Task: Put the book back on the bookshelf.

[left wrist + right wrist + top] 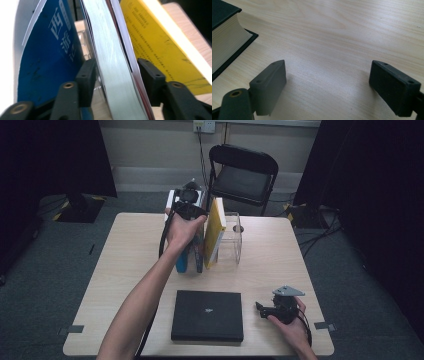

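Near the person, the right gripper [261,309] rests low on the tabletop [280,255] at the front right corner. Its jaws are spread wide and hold nothing. The right gripper view shows bare wood between the two jaws, and the thick black book [223,37] lying flat off to one side, with its pale page edges showing. In the high view the black book [207,315] lies closed at the front middle of the tabletop, just beside the right gripper.

Farther back, the left hand [182,231] holds the left gripper [189,205] over a row of books standing on their edges. The high view shows a yellow book [214,232] leaning in the row, and a clear plastic stand [233,240] next to it.

The left gripper view looks right in among the books. Its jaws are partly spread, with a thin grey-edged book [115,72] between them. One jaw sits a little apart from that book, and the other is right up against its cover. A blue book [47,55] with white writing stands on one side, and the yellow book [160,47] leans on the other.

Behind the tabletop stands a black folding chair [243,177].
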`<state>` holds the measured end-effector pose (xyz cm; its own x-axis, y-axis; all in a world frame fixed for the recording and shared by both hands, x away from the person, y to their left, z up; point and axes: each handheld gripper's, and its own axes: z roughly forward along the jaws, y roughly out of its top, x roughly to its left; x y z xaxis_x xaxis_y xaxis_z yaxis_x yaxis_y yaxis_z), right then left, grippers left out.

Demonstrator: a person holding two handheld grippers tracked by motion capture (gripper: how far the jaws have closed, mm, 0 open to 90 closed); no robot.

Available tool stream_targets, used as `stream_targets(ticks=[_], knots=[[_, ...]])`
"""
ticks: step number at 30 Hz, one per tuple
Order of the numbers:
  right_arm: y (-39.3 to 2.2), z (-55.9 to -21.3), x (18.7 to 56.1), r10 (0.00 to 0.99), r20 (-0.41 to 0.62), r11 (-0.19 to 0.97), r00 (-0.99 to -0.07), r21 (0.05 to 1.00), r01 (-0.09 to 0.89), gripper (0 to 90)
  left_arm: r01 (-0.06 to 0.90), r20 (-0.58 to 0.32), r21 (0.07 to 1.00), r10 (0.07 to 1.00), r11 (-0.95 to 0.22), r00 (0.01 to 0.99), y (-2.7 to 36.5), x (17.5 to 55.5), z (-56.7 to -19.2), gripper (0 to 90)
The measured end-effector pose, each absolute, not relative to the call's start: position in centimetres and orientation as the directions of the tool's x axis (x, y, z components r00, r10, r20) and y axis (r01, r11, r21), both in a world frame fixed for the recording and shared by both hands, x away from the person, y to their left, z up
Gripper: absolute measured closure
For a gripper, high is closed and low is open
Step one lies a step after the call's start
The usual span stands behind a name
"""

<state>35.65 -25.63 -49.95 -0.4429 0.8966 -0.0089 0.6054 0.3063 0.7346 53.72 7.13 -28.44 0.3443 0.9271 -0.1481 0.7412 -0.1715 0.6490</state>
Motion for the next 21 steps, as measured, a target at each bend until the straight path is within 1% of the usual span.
stream_targets(ticks=[2, 4, 5, 6, 9, 12, 14, 21], knots=[[-25.6, -50.0, 35.7, 0.895, -0.009, 0.307, -0.445, 0.735, 0.604, 14.0, 0.738, -0.154, 0.651, 0.922, -0.176, 0.355, 7.2, 53.5, -28.4, 44.9], [-25.7, -50.0, 35.7, 0.895, -0.011, 0.309, -0.445, 0.736, 0.603, 13.9, 0.718, -0.109, 0.667, 0.927, -0.199, 0.358, 7.1, 53.0, -28.2, 43.9], [-25.7, -50.0, 35.7, 0.895, -0.01, 0.308, -0.445, 0.736, 0.603, 13.9, 0.711, -0.098, 0.673, 0.928, -0.205, 0.36, 7.2, 52.9, -28.0, 41.3], [-25.7, -50.0, 35.7, 0.895, -0.01, 0.308, -0.445, 0.736, 0.603, 13.9, 0.705, -0.108, 0.682, 0.927, -0.193, 0.358, 7.4, 52.7, -27.8, 40.2], [-25.6, -50.0, 35.7, 0.896, -0.009, 0.307, -0.444, 0.736, 0.604, 13.9, 0.67, -0.125, 0.721, 0.919, -0.175, 0.375, 8.2, 52.1, -27.2, 39.6], [-25.6, -50.0, 35.7, 0.896, -0.009, 0.307, -0.444, 0.736, 0.604, 13.9, 0.659, -0.141, 0.735, 0.913, -0.163, 0.383, 9.0, 51.6, -26.9, 40.7], [-25.6, -50.0, 35.7, 0.896, -0.009, 0.307, -0.444, 0.736, 0.604, 13.9, 0.63, -0.153, 0.764, 0.908, -0.142, 0.39, 9.4, 51.0, -26.8, 40.3], [-25.6, -50.0, 35.6, 0.896, -0.007, 0.306, -0.444, 0.735, 0.606, 13.9, 0.541, -0.145, 0.829, 0.878, -0.145, 0.457, 10.6, 48.7, -27.6, 39.9]])
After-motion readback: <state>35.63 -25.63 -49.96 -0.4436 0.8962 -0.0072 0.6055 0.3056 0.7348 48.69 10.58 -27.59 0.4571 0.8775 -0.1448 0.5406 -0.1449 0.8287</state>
